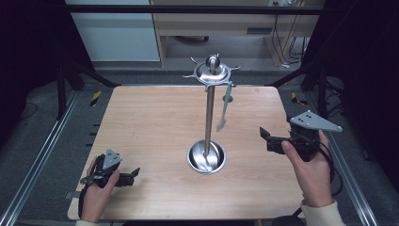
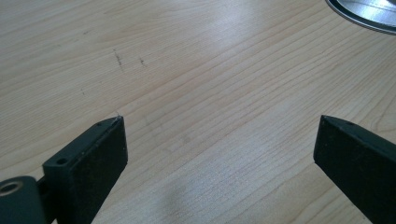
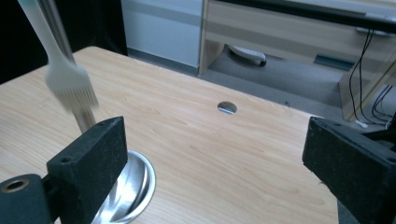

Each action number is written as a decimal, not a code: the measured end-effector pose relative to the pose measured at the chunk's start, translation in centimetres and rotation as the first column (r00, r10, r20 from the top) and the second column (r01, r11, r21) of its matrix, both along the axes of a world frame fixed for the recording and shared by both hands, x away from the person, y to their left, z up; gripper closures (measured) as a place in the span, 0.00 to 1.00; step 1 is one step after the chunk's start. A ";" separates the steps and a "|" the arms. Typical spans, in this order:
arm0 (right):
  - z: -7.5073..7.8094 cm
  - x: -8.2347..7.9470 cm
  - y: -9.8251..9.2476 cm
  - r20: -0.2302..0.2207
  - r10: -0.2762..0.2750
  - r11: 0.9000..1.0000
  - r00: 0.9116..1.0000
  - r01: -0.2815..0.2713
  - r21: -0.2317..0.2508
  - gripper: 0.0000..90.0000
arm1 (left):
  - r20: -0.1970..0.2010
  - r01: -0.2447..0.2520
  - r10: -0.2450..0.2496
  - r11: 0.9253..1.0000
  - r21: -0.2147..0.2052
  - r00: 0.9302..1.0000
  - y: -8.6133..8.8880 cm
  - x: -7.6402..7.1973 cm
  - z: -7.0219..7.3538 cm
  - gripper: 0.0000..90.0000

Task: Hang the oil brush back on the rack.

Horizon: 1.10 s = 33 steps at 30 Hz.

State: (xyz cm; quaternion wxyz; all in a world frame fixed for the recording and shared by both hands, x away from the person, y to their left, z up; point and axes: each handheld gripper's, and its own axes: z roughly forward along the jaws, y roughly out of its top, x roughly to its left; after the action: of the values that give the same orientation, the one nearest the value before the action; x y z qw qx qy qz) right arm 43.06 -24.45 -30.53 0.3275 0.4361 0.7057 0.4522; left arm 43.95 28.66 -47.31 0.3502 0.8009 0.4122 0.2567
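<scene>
Steel rack [image 1: 209,115] is seen standing mid-table with a pale silicone brush [image 1: 224,107] already hung from a hook of its crown, so the hanging is judged done, with only a withdrawal of the hands left. Both the right gripper [image 1: 264,137], held clear to the right of the rack, and the left gripper [image 1: 133,175], resting near the front left corner, are seen with jaws apart and nothing between them. On the wooden table [image 1: 141,122] only the rack's dish-shaped base [image 1: 206,157] and a small cable hole [image 3: 227,108] are noted, and nothing is judged to stand in the way.

Both hands low, left gripper [image 1: 135,173] and right gripper [image 1: 264,137] gaping.
</scene>
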 end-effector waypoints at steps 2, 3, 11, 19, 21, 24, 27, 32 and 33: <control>-0.7 0.2 -0.2 -0.013 -0.011 1.000 1.000 0.011 0.001 0.08 | 0.001 -0.002 0.002 1.000 0.001 1.000 0.1 0.0 0.0 0.03; -1.0 0.3 -0.3 -0.018 -0.018 1.000 1.000 0.018 -0.006 0.08 | 0.003 -0.002 0.002 1.000 0.002 1.000 0.1 0.0 0.1 0.03; -3.5 1.0 -0.7 -0.071 -0.047 0.999 0.996 0.045 -0.022 0.11 | 0.003 0.001 -0.001 1.000 0.002 1.000 -0.1 0.0 0.0 0.03; -5.8 1.5 -0.9 -0.113 -0.047 0.999 0.992 0.044 -0.029 0.11 | 0.004 0.000 0.000 1.000 0.002 1.000 -0.1 0.0 0.0 0.03; -6.3 1.6 -0.8 -0.123 -0.048 0.999 0.991 0.045 -0.030 0.11 | 0.004 0.000 0.000 1.000 0.002 1.000 -0.1 0.0 0.0 0.03; -7.0 1.8 -0.8 -0.136 -0.046 0.999 0.990 0.042 -0.033 0.11 | 0.004 -0.001 0.001 1.000 0.001 1.000 0.0 0.0 0.0 0.03; -7.7 2.0 -0.8 -0.150 -0.044 0.999 0.988 0.039 -0.034 0.11 | 0.003 -0.001 0.001 1.000 0.001 1.000 0.0 0.0 0.0 0.03; -8.8 2.3 -0.7 -0.170 -0.040 0.999 0.985 0.033 -0.039 0.11 | 0.005 0.000 0.000 1.000 0.001 1.000 0.0 0.0 0.1 0.03; -9.2 2.4 -0.7 -0.181 -0.042 0.999 0.983 0.035 -0.038 0.11 | 0.006 0.000 0.000 1.000 0.000 1.000 0.0 0.0 0.1 0.03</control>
State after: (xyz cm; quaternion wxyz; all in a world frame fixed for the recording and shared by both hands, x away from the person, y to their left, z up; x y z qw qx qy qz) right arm 45.51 -25.11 -39.73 0.2779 0.4834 0.7319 0.3917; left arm 43.93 28.62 -47.25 0.3512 0.8003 0.4111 0.2591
